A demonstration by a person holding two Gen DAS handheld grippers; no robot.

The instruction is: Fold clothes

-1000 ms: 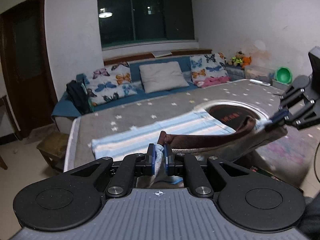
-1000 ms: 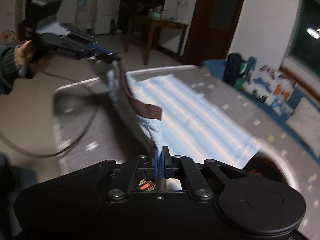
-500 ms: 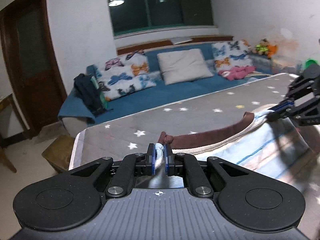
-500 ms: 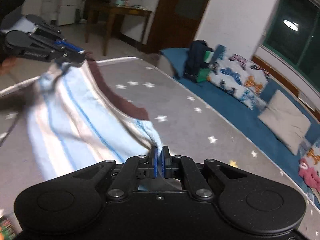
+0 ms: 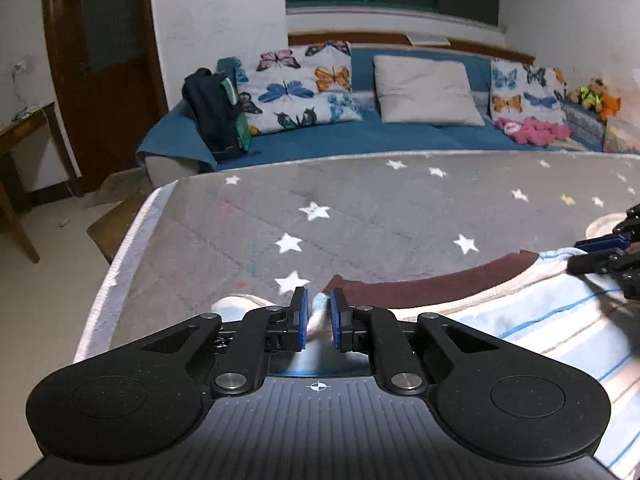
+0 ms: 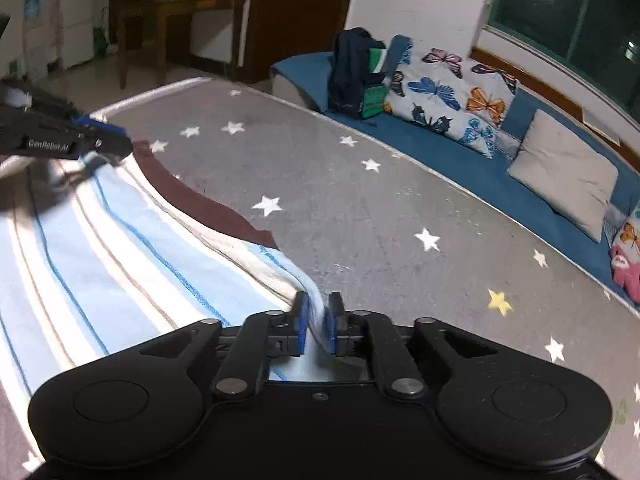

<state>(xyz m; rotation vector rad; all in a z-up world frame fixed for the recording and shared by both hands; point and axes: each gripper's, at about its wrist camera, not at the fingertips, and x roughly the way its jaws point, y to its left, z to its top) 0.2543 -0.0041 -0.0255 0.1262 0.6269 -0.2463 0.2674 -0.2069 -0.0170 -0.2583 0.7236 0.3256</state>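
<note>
A light blue and white striped cloth [image 6: 100, 248] with a dark brown band [image 6: 192, 200] lies spread on the grey star-patterned bed [image 6: 360, 208]. My left gripper [image 5: 318, 308] is shut loosely on one corner of the cloth [image 5: 520, 320], low over the bed. My right gripper [image 6: 318, 312] is shut loosely on the other corner of the same edge. Each gripper shows in the other's view: the right gripper at the right edge [image 5: 608, 256], the left gripper at the far left [image 6: 104, 140]. The cloth's brown band [image 5: 440, 284] runs between them.
A blue sofa [image 5: 360, 136] with butterfly cushions [image 5: 300, 84], a grey pillow [image 5: 424, 92] and a dark bag [image 5: 212, 116] stands behind the bed. A wooden door [image 5: 100, 60] and a wooden table [image 6: 176, 20] stand beyond the bed's left edge.
Both grippers have carried the cloth's edge forward and down over the bed, laying the striped cloth flat. The jaws of both have eased slightly apart around the corners.
</note>
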